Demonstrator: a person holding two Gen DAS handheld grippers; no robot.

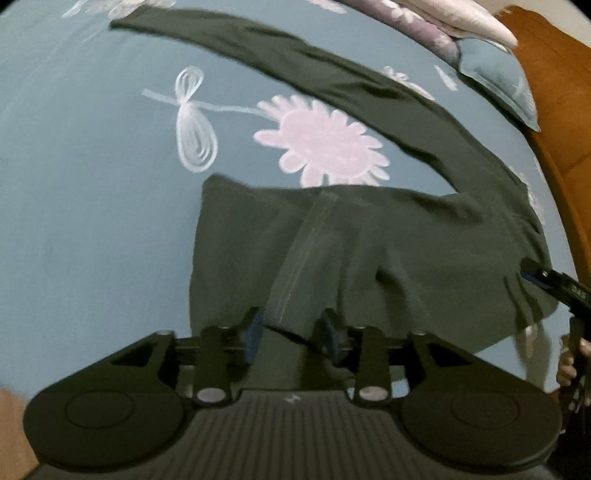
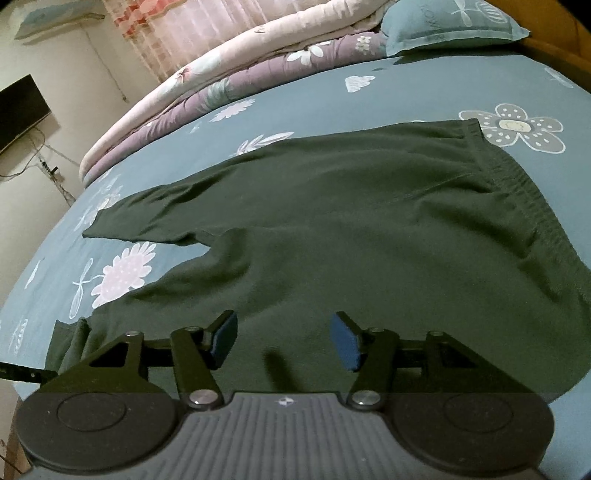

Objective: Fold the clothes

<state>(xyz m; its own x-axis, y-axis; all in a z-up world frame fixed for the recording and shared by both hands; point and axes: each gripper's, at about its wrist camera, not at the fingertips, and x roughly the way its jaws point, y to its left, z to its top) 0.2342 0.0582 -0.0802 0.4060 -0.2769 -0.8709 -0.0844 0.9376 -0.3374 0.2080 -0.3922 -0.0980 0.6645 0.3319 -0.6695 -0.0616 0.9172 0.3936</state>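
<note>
The left gripper (image 1: pixel 291 338) has its fingers (image 1: pixel 254 341) partly apart over a folded-back trouser leg, with cloth between them but no pad clearly pressing on it. The right gripper (image 2: pixel 284 343) has its fingers (image 2: pixel 345 345) wider apart, just above the seat of the dark green trousers (image 2: pixel 332 221), holding nothing. The trousers lie flat on the blue flowered bed (image 2: pixel 406 88); in the right wrist view their long axis runs from the elastic waistband (image 2: pixel 517 192) at the right to the leg end (image 2: pixel 99 227) at the left. A folded quilt (image 2: pixel 221 74) and a pillow (image 2: pixel 450 26) lie beyond.
</note>
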